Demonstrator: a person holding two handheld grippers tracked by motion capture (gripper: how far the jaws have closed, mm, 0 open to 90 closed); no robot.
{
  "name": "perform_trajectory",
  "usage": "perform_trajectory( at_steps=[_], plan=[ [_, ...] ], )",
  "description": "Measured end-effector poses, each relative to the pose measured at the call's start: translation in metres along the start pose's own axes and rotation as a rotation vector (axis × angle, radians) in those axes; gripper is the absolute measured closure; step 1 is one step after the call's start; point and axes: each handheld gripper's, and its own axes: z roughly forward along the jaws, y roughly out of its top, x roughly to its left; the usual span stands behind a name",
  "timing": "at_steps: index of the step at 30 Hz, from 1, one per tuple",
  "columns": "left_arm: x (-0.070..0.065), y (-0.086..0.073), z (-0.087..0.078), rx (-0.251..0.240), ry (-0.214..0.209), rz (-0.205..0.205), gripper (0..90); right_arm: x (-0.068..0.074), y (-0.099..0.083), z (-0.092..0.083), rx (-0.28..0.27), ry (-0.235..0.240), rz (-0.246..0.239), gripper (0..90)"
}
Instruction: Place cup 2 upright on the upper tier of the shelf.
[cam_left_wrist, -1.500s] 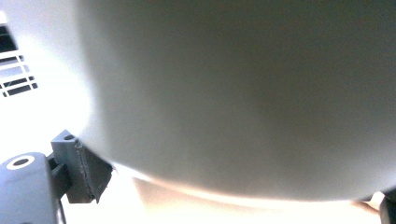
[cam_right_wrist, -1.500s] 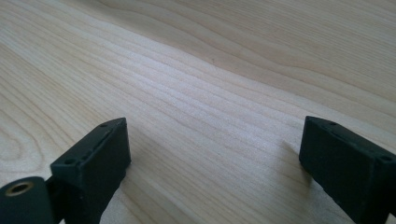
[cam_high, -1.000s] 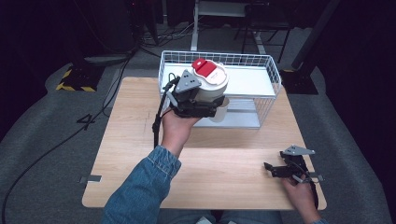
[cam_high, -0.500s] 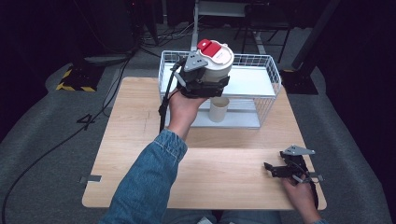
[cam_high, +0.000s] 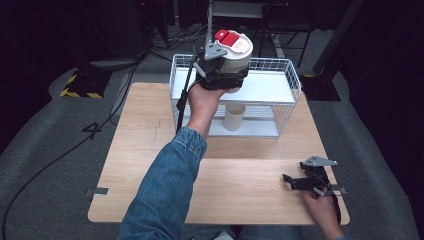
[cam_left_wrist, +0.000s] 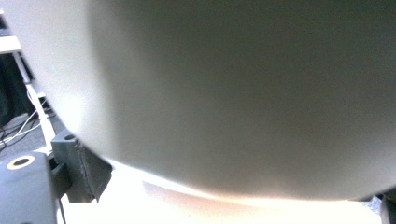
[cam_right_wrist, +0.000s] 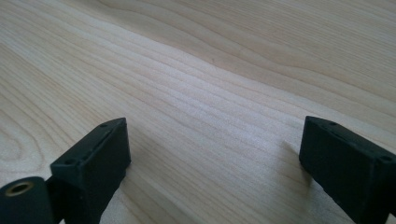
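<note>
The left gripper (cam_high: 223, 75) has its jaws closed on a white canister (cam_high: 235, 52) with a red and white lid, held in the air above the top level of a white wire rack (cam_high: 290, 75) at the far side of the tabletop (cam_high: 150, 125). In the left gripper view the pale, curved side of the canister (cam_left_wrist: 233, 93) sits right up against the camera, and one black jaw presses its lower left edge. The grip looks firm, and the canister stands about upright.

The step in hand appears to be setting the canister down on the rack's upper shelf (cam_high: 265, 87). To do it well, the hand should bring the canister clear over the wire rim, then lower it straight down with the base flat to the shelf. A tilted base could catch the wire edge or rock when let go. A spot well in from the rim seems safest. The jaws should open only once the base rests fully on the shelf, and the gripper should draw back level, so a jaw does not drag the canister along.

On the rack's lower level stands a small cream cup (cam_high: 233, 117), just below the raised forearm; the sleeve (cam_high: 170, 185) should stay clear of it and of the near wires.

The right gripper (cam_high: 300, 182) rests near the tabletop's near right corner, well apart from the rack. Its jaws (cam_right_wrist: 210, 158) stand partly open over bare wood, holding nothing.
</note>
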Motion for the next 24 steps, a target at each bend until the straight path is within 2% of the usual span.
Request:
perform_trajectory(
  at_steps=[4, 9, 18, 21, 24],
  plan=[
    [0.003, 0.001, 0.008, -0.018, 0.005, -0.01, 11.6, 0.0, 0.0, 0.0, -0.001, -0.001, -0.002, 9.1],
    [0.01, 0.003, 0.021, -0.048, 0.031, -0.037, 11.5, 0.0, 0.0, 0.0, -0.002, -0.001, -0.003, 9.1],
    [0.028, -0.002, 0.04, -0.023, 0.072, -0.083, 11.6, 0.0, 0.0, 0.0, -0.002, -0.001, -0.002, 9.1],
    [0.031, -0.003, 0.044, -0.013, 0.092, -0.072, 11.6, 0.0, 0.0, 0.0, -0.002, -0.001, -0.001, 9.1],
    [0.033, -0.005, 0.05, -0.006, 0.104, -0.079, 11.5, 0.0, 0.0, 0.0, -0.002, -0.001, -0.002, 9.1]
  ],
)
